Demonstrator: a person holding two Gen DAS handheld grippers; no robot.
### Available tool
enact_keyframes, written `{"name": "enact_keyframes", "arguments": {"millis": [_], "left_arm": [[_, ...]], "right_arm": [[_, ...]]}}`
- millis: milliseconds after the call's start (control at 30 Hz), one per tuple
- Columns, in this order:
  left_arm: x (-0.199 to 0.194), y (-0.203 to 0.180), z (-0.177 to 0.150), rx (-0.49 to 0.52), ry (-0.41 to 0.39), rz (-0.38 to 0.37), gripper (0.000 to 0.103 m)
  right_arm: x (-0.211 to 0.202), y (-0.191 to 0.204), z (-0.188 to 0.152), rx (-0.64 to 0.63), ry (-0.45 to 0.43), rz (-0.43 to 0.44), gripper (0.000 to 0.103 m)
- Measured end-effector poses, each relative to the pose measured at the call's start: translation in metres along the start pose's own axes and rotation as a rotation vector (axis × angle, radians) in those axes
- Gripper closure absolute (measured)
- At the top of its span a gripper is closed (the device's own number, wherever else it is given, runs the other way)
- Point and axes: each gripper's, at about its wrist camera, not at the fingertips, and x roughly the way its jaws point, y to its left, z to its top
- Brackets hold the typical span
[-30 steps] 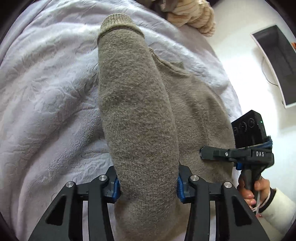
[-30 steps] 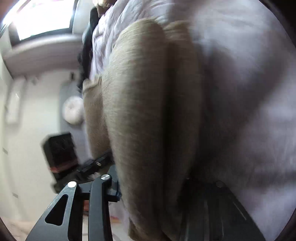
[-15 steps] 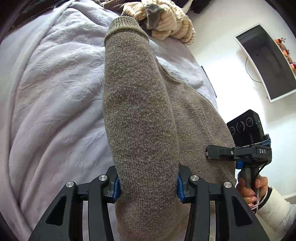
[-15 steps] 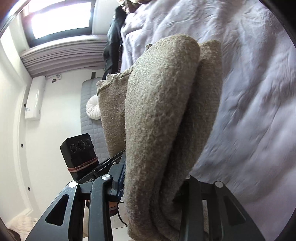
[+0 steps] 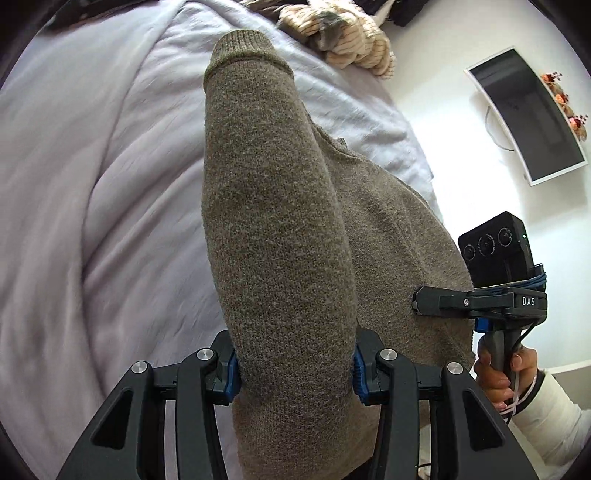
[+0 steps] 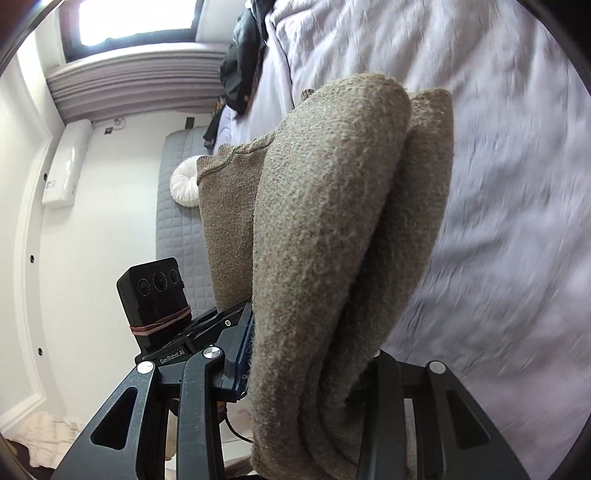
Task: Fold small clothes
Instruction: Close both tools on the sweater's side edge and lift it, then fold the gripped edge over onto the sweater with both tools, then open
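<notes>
Change: since a second ago, bedspread (image 5: 103, 206) streaks blur beneath the raised garment; both clamps unchanged.
Sweater (image 5: 280, 236): taupe fuzzy knit, ribbed cuff, folded into thick layers.
Axis: sleeve runs lengthwise away from the left gripper (image 5: 293, 363), cuff farthest.
Left gripper: closed on the sleeve.
Right gripper (image 6: 310, 362): clamped on the folded bundle.
Place: held above the bedspread.

A bedroom in a home: a bed spread with a pale lilac blanket (image 5: 92, 177), striped clothes (image 5: 343, 40) heaped at its far edge. A flat screen (image 5: 528, 114) hangs on the white wall. Beside the bed lie a grey quilted mat (image 6: 177, 206) with a round white cushion (image 6: 184, 184), under a bright window (image 6: 136, 18) and what may be a wall heater (image 6: 64, 166).
</notes>
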Motion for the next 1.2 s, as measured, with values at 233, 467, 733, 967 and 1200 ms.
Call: {"name": "enact_keyframes", "arguments": {"millis": [233,467,733,967,1200], "left_arm": [[0.038,0.044,-0.045,-0.102,0.067,0.083,0.056],[0.025,0.069,-0.07,-0.128,0.016,0.181,0.044],[-0.013,0.095,-0.076,-0.122,-0.04,0.331,0.044],[-0.018,0.051,-0.08,-0.006,-0.055,0.242,0.045],[0.023,0.028,-0.089,0.009,0.037,0.245,0.045]], "right_arm": [[0.056,-0.03,-0.008,0.053,0.049,-0.133,0.063],[0.054,-0.025,-0.019,-0.081,0.028,-0.554,0.051],[0.002,-0.013,-0.039,-0.028,-0.12,-0.718,0.082],[0.014,0.023,-0.066,-0.11,-0.157,-0.605,0.085],[0.057,0.022,-0.086,-0.213,-0.044,-0.716,0.085]]}}
